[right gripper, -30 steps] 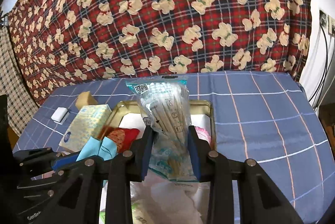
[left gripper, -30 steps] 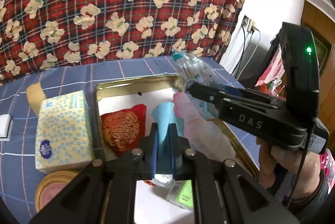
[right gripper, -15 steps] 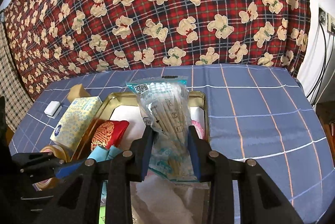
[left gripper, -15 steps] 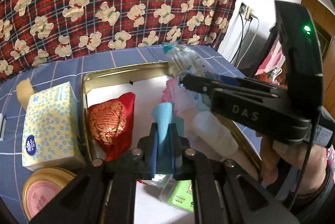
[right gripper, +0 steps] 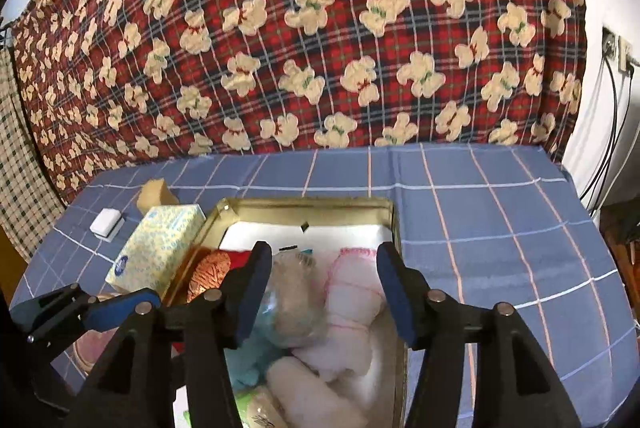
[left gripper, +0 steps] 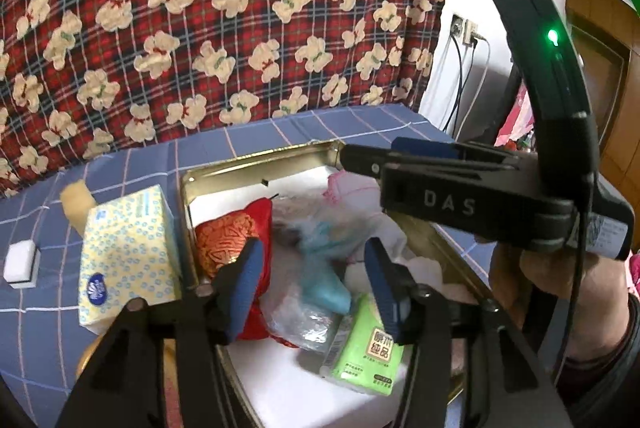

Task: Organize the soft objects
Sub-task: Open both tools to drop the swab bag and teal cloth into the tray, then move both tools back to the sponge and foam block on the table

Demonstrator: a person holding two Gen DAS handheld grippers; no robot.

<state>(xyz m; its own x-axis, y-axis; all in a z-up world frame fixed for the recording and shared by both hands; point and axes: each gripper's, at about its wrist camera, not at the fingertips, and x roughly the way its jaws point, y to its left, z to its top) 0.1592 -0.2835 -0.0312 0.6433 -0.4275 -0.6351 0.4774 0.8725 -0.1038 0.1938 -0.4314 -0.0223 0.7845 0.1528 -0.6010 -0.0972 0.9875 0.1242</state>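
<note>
A gold tin tray [left gripper: 256,164] [right gripper: 308,206] on the blue checked tablecloth holds soft things: a red embroidered pouch [left gripper: 230,232] [right gripper: 210,268], a teal item [left gripper: 324,286], a clear bag of cotton swabs [right gripper: 296,296], a pink-trimmed white cloth [right gripper: 352,292] and a green tissue pack [left gripper: 366,348]. My left gripper [left gripper: 310,284] is open and empty just above the teal item. My right gripper [right gripper: 324,288] is open and empty above the swab bag and white cloth; it also shows in the left wrist view [left gripper: 460,184].
A yellow tissue box [left gripper: 128,252] [right gripper: 160,248] stands against the tray's left side. A tan sponge [right gripper: 154,194], a small white block [right gripper: 106,224] and a round pink tin [left gripper: 90,358] lie left of it. A bear-print plaid cloth [right gripper: 320,28] hangs behind the table.
Both grippers opened: the left let go of the teal item, the right let go of the swab bag. Both things now lie in the tray.
</note>
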